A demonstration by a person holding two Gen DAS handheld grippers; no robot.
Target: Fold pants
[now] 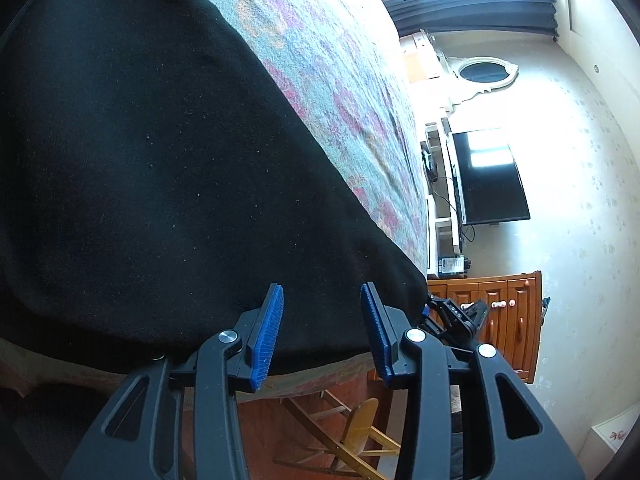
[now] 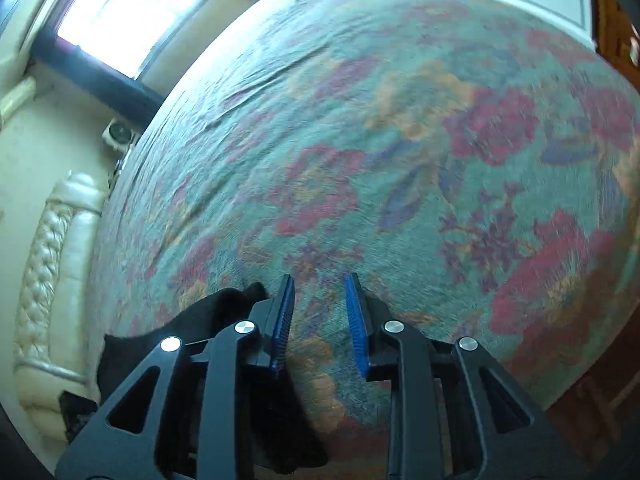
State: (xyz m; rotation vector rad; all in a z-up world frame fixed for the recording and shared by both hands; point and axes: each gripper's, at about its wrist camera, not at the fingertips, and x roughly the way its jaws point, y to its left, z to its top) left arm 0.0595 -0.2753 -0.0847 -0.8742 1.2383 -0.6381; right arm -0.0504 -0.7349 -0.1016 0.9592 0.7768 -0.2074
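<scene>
Two grippers are observed with jaws parted and nothing held. The left gripper [image 1: 322,328] is positioned at the edge of the black pants [image 1: 152,168], which are spread on the floral bedspread [image 1: 340,80]. The right gripper [image 2: 320,320] is held over the bedspread [image 2: 400,140], beside a corner of the pants [image 2: 216,312].

The bed [image 2: 400,120] carries everything here, covered edge to edge by a teal bedspread [image 1: 340,80] patterned with red, orange and purple flowers, lightly wrinkled toward the window side. Black pants [image 1: 140,160] lie directly on that cover, spread flat and dark across a wide stretch near one edge. A cream tufted headboard [image 2: 52,260] stands at the bed's end.
</scene>
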